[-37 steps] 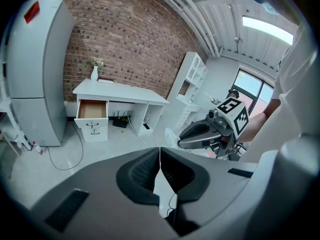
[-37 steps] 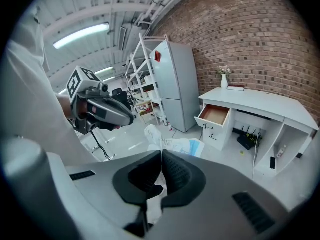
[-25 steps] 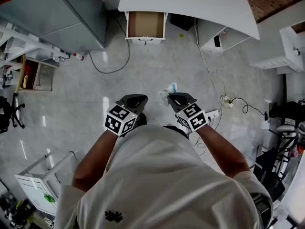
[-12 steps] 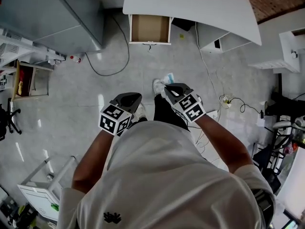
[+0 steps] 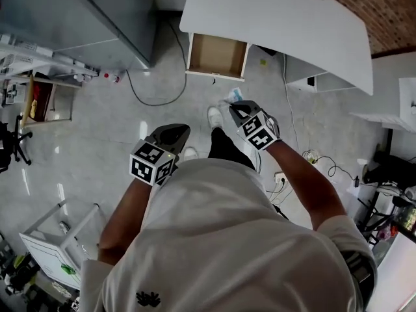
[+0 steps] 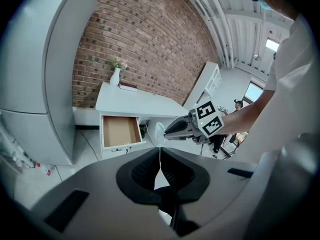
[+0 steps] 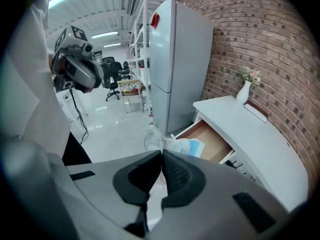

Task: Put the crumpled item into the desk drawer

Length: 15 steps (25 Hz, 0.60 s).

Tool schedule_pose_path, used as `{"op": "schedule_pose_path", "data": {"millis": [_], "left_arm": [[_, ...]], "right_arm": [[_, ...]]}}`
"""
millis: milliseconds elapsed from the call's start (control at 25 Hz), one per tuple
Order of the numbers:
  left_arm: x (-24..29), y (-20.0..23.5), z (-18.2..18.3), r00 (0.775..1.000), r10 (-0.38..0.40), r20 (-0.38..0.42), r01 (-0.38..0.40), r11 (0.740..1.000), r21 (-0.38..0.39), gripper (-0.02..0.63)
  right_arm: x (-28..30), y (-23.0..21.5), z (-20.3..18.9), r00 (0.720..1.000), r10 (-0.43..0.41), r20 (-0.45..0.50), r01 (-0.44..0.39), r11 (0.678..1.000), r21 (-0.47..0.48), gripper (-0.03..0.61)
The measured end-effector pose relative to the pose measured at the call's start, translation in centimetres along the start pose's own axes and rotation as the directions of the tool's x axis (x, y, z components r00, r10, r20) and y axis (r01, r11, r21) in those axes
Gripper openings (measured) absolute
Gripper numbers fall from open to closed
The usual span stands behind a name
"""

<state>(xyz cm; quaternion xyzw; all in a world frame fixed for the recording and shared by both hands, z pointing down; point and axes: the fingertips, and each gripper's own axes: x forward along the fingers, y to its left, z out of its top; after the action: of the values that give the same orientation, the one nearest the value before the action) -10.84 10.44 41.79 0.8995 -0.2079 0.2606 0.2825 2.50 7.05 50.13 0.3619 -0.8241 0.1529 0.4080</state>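
Observation:
The crumpled item, a white and blue wrapper, sticks out of my right gripper, whose jaws are shut on it. In the right gripper view the crumpled item hangs in the air in front of the open drawer of the white desk. From the head view the drawer is pulled out, its brown bottom bare. My left gripper is lower and to the left, shut with nothing in it. In the left gripper view its jaws are pressed together, and the right gripper is ahead.
A grey fridge stands left of the desk. A black cable loops over the floor near it. A white vase and a book sit on the desk. Shelving is at the left and a power strip with cables at the right.
The person has walked closer to the desk, so the drawer looms nearer. My right gripper has moved forward with the crumpled item; the left gripper stays back and shut.

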Motion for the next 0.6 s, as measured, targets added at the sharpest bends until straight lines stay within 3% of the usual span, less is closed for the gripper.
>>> {"op": "schedule_pose_path", "data": {"millis": [320,600], "left_arm": [[6.6,3.5,6.6,0.998,0.057,-0.021,-0.058,0.997,-0.058,0.025],[10.6,6.2,9.1,0.993,0.105,-0.047,-0.11,0.988,-0.11,0.025]], "right_arm": [[8.6,-11.8,-0.9,0.996,0.035,-0.081,-0.048,0.984,-0.172,0.031],[17.0,-18.8,-2.5,0.989,0.022,-0.149,-0.062,0.962,-0.266,0.031]]}}
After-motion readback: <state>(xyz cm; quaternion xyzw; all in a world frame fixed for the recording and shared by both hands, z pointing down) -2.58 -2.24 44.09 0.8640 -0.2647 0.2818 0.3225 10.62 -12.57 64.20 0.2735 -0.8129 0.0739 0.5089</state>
